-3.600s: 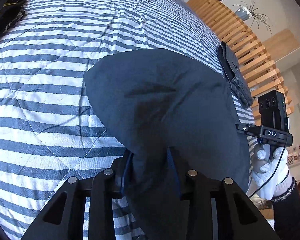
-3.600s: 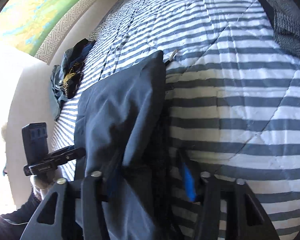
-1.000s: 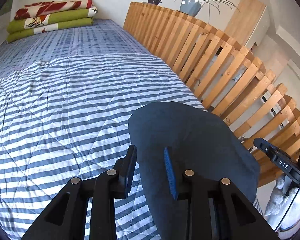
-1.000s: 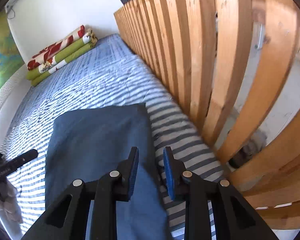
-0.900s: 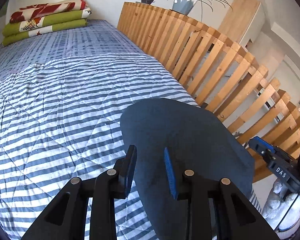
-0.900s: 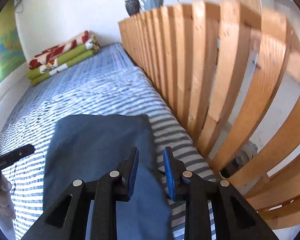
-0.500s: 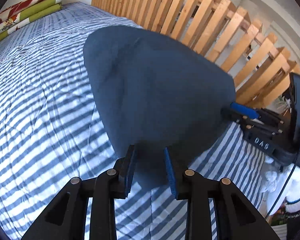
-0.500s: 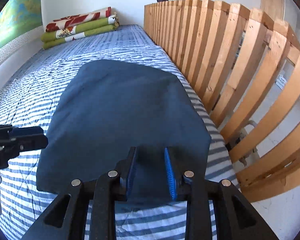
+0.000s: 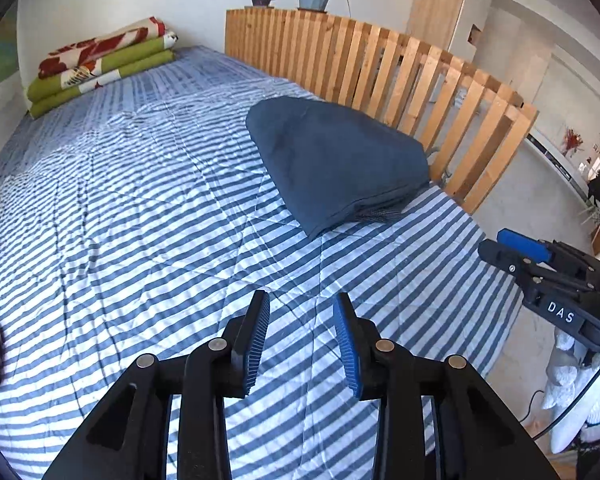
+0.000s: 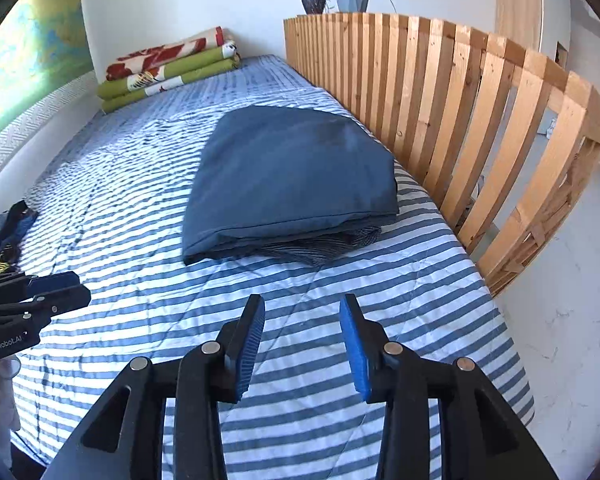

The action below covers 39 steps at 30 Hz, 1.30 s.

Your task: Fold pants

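Now dark blue pants (image 10: pixel 288 176) folded flat, layered edges nearest camera.

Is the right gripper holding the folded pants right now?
No, the right gripper has only striped bedding between its opening jaws; the folded pants lie apart, beyond it.

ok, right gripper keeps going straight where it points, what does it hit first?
Probably the blue-and-white striped quilt, short of the folded dark blue pants. The right gripper is empty, jaws opening. Depth unclear.
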### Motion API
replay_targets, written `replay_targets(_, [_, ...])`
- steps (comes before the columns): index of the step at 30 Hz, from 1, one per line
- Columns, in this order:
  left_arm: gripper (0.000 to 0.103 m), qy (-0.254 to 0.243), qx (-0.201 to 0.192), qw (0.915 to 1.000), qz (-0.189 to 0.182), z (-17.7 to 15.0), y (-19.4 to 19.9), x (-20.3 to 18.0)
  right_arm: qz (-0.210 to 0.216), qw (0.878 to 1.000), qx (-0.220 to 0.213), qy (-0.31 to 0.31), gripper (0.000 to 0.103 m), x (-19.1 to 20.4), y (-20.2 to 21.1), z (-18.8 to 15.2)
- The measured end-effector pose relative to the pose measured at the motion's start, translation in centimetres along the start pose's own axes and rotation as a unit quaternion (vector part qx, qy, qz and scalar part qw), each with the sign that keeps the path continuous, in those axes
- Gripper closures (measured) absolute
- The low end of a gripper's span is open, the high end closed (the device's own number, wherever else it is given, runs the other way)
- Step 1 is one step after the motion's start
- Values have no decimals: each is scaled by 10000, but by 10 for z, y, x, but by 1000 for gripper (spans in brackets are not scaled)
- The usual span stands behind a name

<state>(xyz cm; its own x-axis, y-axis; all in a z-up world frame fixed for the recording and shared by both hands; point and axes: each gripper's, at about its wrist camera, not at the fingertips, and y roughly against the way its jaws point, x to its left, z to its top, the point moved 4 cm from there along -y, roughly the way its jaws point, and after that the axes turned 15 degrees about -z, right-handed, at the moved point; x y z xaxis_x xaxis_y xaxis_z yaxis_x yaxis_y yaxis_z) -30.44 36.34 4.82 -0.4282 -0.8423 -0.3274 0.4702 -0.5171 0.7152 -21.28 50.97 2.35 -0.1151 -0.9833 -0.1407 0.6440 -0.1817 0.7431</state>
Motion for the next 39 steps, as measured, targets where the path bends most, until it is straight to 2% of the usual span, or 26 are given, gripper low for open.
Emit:
replay_targets(4, [53, -173, -427, 9988, 141, -18, 63, -23, 62, 9993, -371, -89, 62, 17, 56, -9])
replay_targets(6, [47, -243, -578, 9979, 173, -29, 89, -29, 131, 9983, -546, -181, 55, 23, 84, -12])
replay_targets(8, [42, -308, -690, 9969, 221, -38, 114, -36, 153, 9970, -716, -244, 53, 27, 111, -18])
replay_targets(10, [40, -365, -836, 9954, 290, -52, 141, -43, 96, 9958, -875, -250, 51, 31, 134, -23])
replay_targets(16, [28, -227, -1209, 9915, 413, -107, 205, -58, 19, 9926, -1211, -102, 38, 58, 187, -53])
replay_targets(23, [25, -143, -1282, 9895, 655, -166, 240, -57, 136, 9908, -1343, -9, 34, 93, 223, -99])
replay_targets(26, [19, -3, -1343, 9887, 666, -185, 251, -51, 218, 9913, -1293, -65, 33, 101, 230, -114])
replay_targets(31, [17, 42, -1352, 9877, 787, -203, 258, -46, 231, 9922, -1223, -98, 32, 106, 237, -126])
replay_targets(39, [14, 116, -1444, 9857, 858, -207, 268, -38, 211, 9904, -1364, -1, 32, 114, 249, -125])
